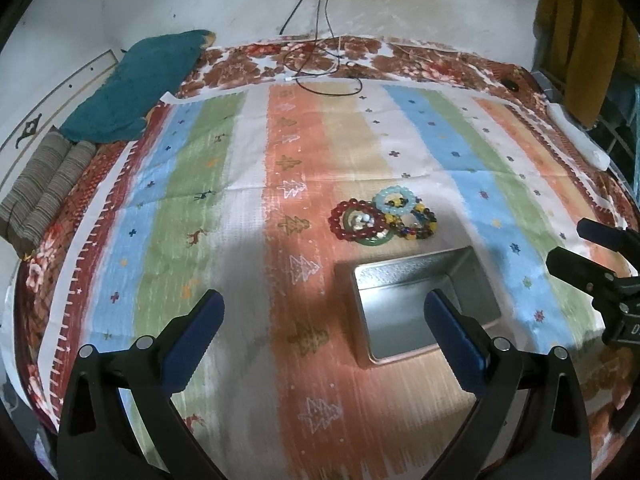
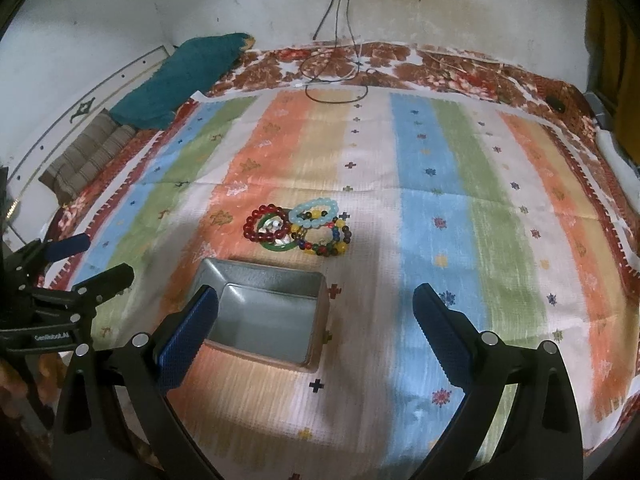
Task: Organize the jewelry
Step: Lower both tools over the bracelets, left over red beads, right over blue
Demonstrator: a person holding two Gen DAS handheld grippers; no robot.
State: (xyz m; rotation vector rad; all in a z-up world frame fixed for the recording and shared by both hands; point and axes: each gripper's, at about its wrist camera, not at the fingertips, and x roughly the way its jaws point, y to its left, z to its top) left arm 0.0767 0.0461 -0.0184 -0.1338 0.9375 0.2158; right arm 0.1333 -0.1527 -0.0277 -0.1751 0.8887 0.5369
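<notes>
Jewelry: a small heap of bracelets on the striped cloth [image 2: 440,184], none held. Left gripper [image 1: 322,320] jaws spread wide, nothing between them; blue pads [image 1: 192,344] hover above the cloth. Right gripper [image 2: 316,320] likewise wide open and empty, its left pad [image 2: 186,332] over the near-left corner of the metal tin [image 2: 264,280].

Tin: rectangular, open-topped, inside bare as far as visible. It sits on the cloth just nearer the cameras than the heap, not touching it.

Heap, right wrist view: dark red bead bracelet [image 2: 250,224] at left, overlapping a green bangle [image 2: 276,246]; pale blue bead bracelet [image 2: 316,204] behind; multicoloured bead bracelet [image 2: 332,248] at right. Small pale items lie inside the red ring; cannot identify them.

Further out: teal cloth [image 1: 136,88] and striped brown cushion [image 1: 44,184] at the far-left edge; dark cables [image 1: 320,40] hang down the wall onto the floral spread [image 1: 248,64].
</notes>
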